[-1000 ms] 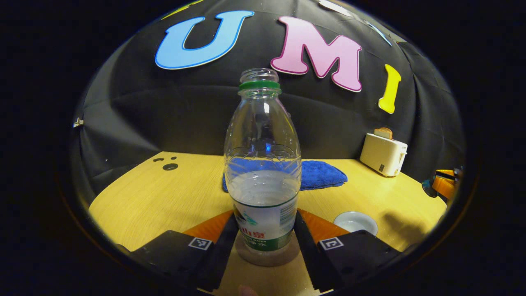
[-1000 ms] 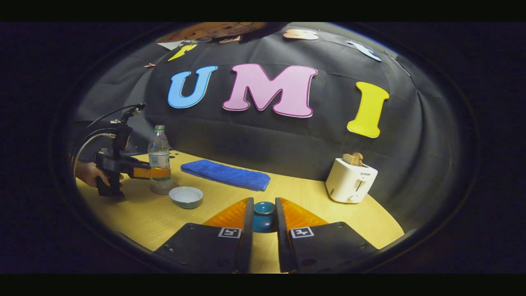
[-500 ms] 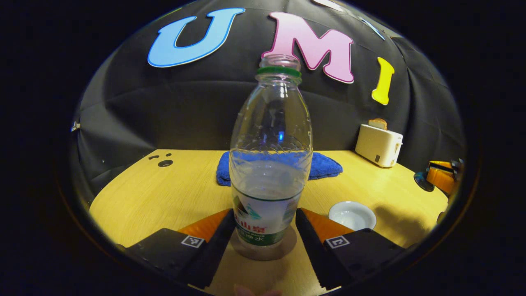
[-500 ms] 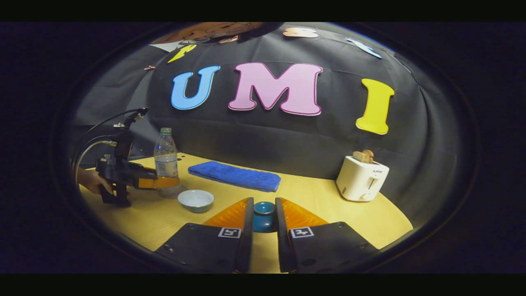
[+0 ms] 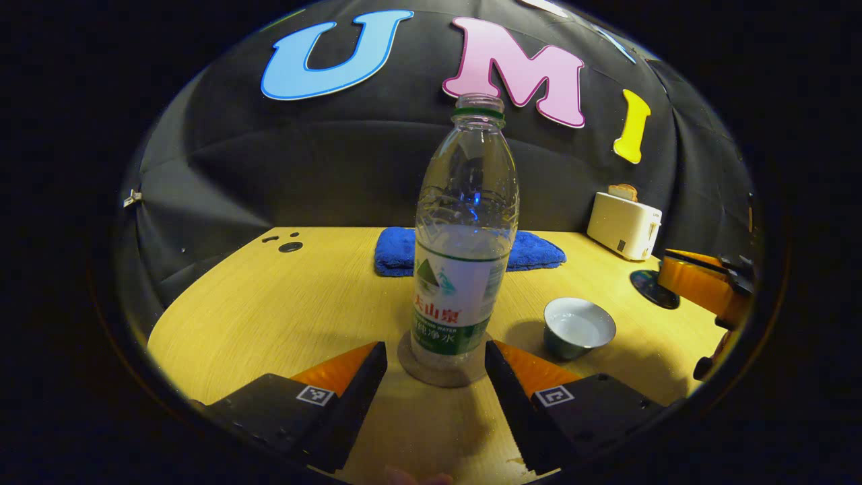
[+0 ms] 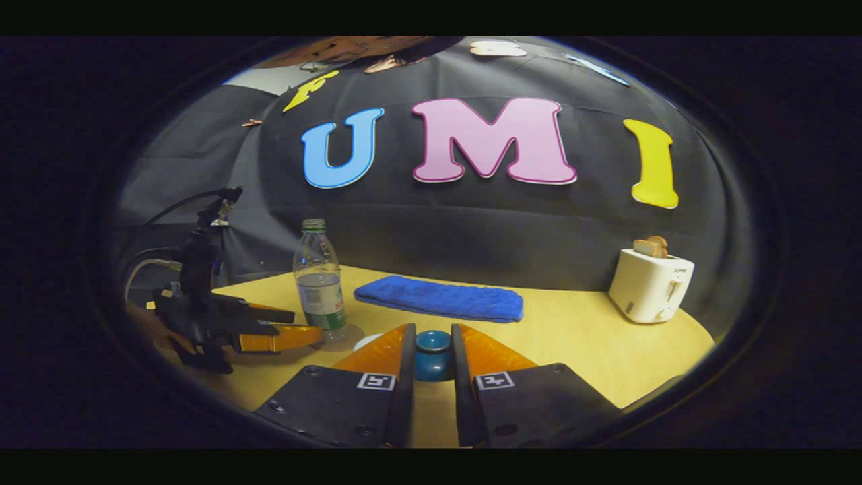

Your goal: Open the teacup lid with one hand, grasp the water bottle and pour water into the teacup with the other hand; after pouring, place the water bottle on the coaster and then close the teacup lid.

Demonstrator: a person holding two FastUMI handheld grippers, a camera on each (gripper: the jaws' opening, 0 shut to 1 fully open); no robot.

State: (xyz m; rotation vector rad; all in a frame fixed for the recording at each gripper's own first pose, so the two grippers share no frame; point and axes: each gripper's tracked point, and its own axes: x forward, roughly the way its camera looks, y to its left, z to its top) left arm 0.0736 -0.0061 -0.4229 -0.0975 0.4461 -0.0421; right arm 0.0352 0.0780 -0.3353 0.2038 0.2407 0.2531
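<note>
Water bottle [image 5: 466,229] upright on coaster [image 5: 441,367] on the surface [image 5: 269,310], teacup [image 5: 579,328] just right of it, towel [image 5: 532,250] behind, toaster [image 5: 624,215] far right.

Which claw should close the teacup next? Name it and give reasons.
Right. The right claw is shut on the lid, so it can carry it to the open teacup. The left claw is open and empty, facing the water bottle standing on its coaster.
</note>
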